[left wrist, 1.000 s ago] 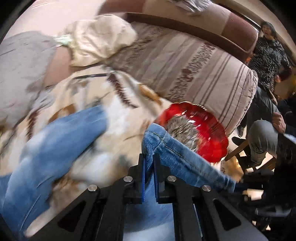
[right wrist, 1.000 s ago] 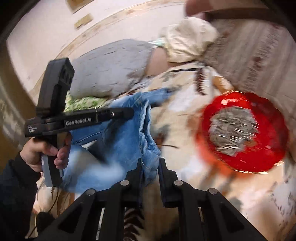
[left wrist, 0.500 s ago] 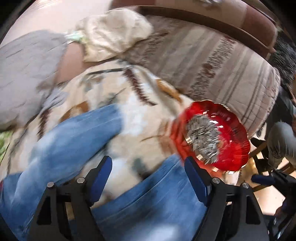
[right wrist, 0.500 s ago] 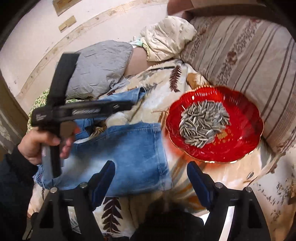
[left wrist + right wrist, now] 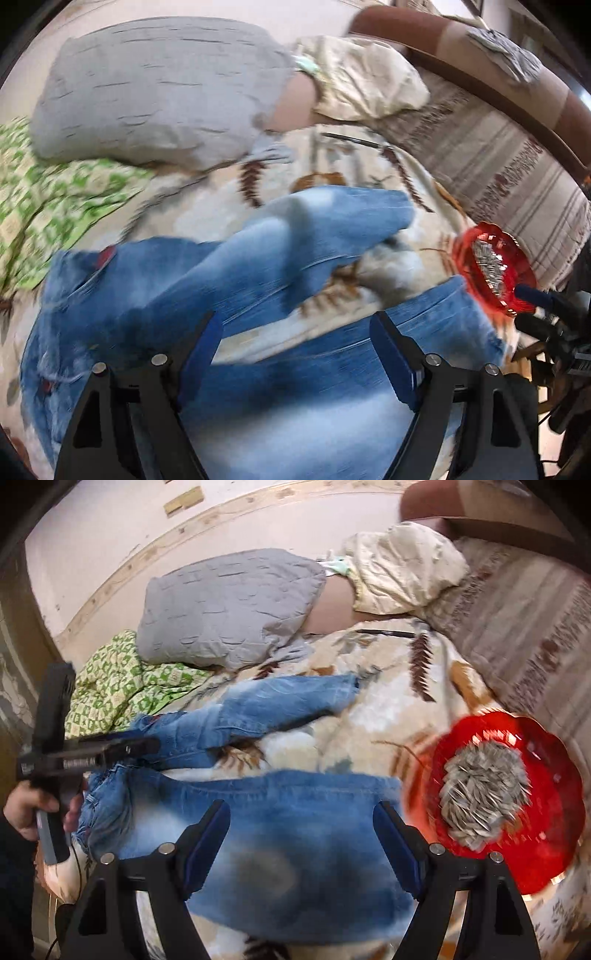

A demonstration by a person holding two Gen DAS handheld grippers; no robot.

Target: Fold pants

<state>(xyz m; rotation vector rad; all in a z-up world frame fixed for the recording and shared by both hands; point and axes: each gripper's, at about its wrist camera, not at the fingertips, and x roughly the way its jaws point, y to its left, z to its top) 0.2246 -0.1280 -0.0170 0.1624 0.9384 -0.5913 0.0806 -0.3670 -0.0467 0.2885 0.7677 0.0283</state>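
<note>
Denim this thick should handle limp but weighty, so the jeans (image 5: 258, 258) are best pinched at a hem or the waistband, where the doubled cloth gives some bite. From the left wrist, the left gripper (image 5: 295, 354) stands wide and empty above the nearer leg, with the other leg angling away beyond its tips. From the right wrist, the right gripper (image 5: 301, 834) is likewise wide, holding nothing over the nearer leg; the red dish of seeds (image 5: 495, 805) sits just right of its fingers.

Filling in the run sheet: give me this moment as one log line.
task: fold pants | left gripper: open, empty | right gripper: open, empty | jeans: lying on blanket, legs apart | red dish: beside leg end
</note>
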